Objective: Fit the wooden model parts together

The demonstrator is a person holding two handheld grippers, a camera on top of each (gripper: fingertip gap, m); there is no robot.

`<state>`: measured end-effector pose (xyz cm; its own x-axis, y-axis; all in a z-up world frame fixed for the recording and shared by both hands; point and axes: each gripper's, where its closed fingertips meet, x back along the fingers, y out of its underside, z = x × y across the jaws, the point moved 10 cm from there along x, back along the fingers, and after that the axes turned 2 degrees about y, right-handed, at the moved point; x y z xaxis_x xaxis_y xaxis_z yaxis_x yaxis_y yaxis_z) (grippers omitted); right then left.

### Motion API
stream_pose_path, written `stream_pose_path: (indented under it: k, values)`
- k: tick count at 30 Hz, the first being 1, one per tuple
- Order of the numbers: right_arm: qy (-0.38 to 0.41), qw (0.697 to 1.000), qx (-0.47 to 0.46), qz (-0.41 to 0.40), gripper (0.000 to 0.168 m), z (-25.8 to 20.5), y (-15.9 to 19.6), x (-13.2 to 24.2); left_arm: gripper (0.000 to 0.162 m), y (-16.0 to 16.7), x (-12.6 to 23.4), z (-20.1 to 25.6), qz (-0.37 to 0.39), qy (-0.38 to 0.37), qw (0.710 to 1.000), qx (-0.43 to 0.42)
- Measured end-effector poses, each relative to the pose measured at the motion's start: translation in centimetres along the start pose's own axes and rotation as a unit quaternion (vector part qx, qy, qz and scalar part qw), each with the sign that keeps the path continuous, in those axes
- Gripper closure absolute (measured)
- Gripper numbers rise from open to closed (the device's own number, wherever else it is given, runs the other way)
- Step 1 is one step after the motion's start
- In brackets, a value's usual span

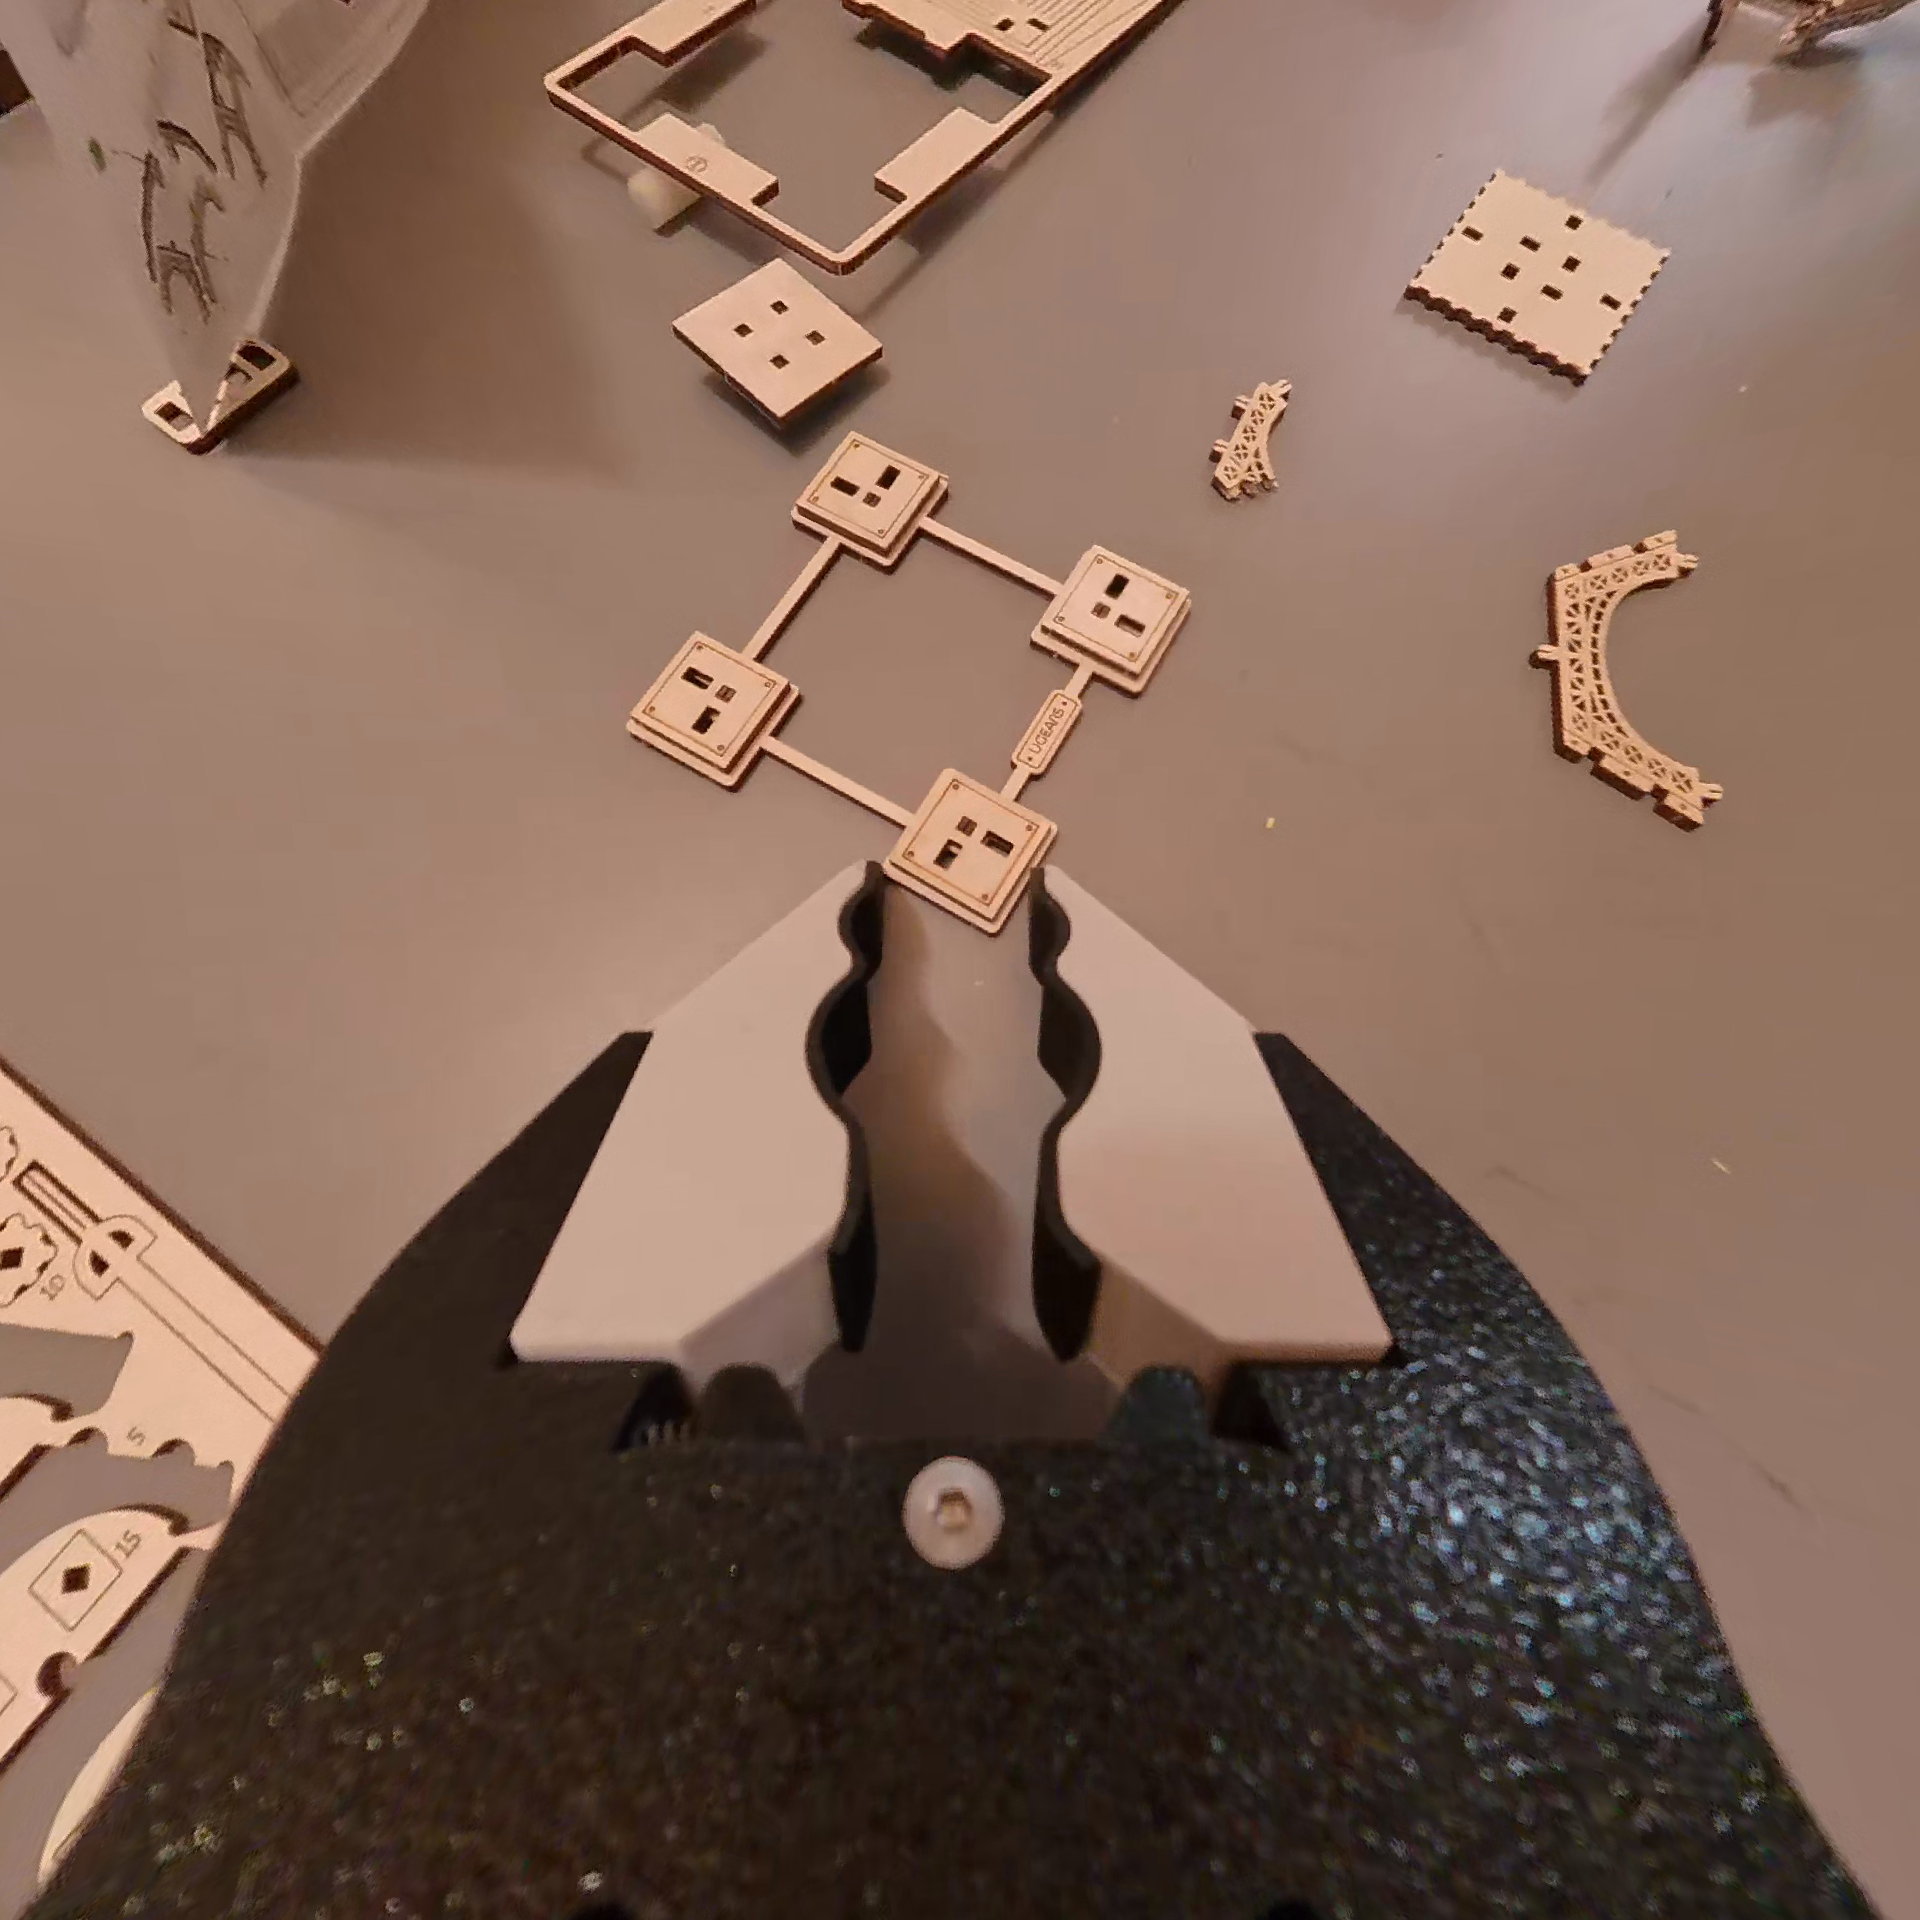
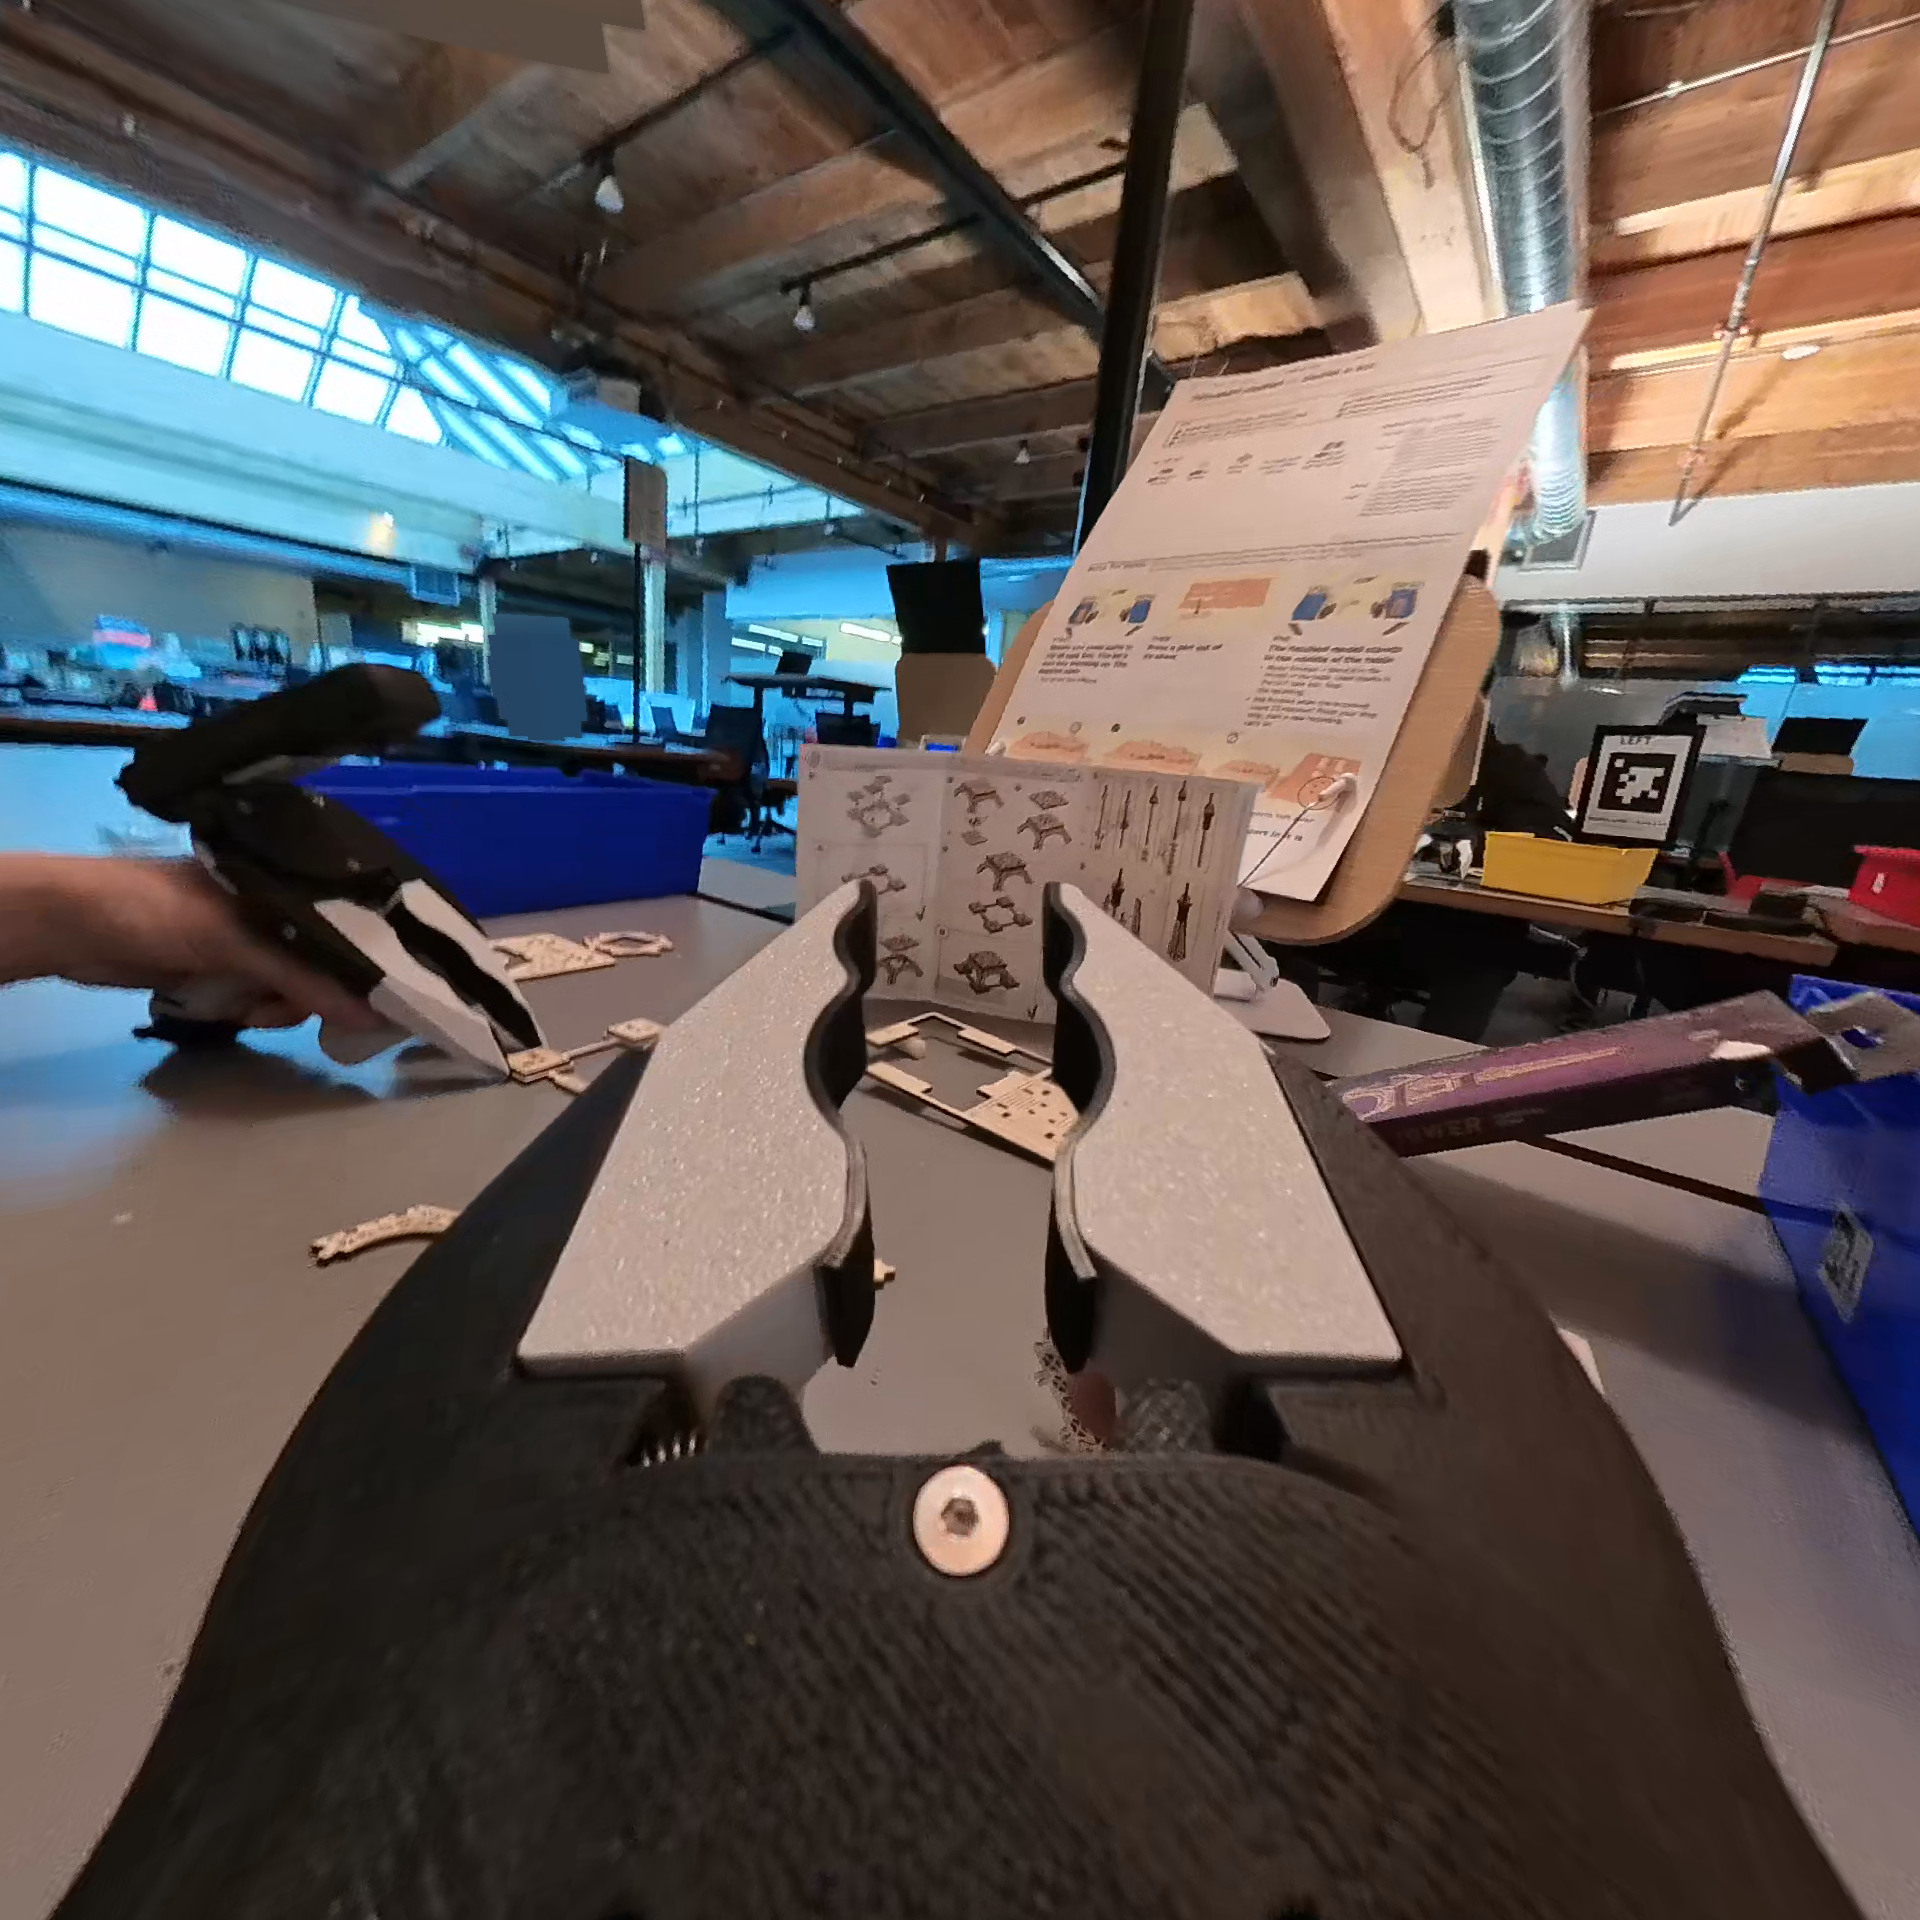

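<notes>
The left gripper (image 1: 961, 883) pointed down at the grey tabletop (image 1: 364, 831), its jaws parted narrowly with their tips on either side of the nearest corner pad of the square wooden base frame (image 1: 904, 675); whether the tips actually pressed the pad could not be told. That frame lay flat, four slotted square pads joined by thin bars. Just beyond it sat a small square plate (image 1: 777, 343) with four slots, and farther back a large cut-out wooden sheet (image 1: 831, 125). To the right lay a curved lattice arch (image 1: 1616, 686), a smaller lattice piece (image 1: 1252, 442) and a notched square plate (image 1: 1538, 270), all well apart from the frame. Another part sheet (image 1: 94, 1382) showed at the lower left edge. The right gripper (image 2: 956, 904) was held low over the tabletop, tilted upward, its jaws spread moderately wide with nothing between them. Past its tips stood a folded instruction sheet (image 2: 1023, 862), and behind that a larger printed page on a board stand (image 2: 1288, 623). In the right wrist view, a hand (image 2: 156, 935) held the left gripper at the far left, with its tips down at the frame. A blue bin (image 2: 520, 831) stood behind it, and a purple box (image 2: 1558, 1081) lay to the right.
</notes>
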<state>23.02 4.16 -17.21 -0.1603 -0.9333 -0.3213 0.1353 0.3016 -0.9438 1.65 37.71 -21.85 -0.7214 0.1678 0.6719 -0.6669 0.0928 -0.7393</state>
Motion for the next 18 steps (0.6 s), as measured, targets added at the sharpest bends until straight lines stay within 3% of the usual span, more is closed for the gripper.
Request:
stream_pose_path:
  k: [9,18]
  values:
    - [-0.035,0.999,0.026,0.003,0.147,-0.8,0.0,0.1,0.137,1.7,2.1,-1.3,0.007,0.071,0.997,0.033]
    - [-0.031,0.999,-0.009,0.022,0.147,-0.2,-0.2,0.5,0.134,1.7,2.2,-1.5,0.014,0.087,0.995,0.040]
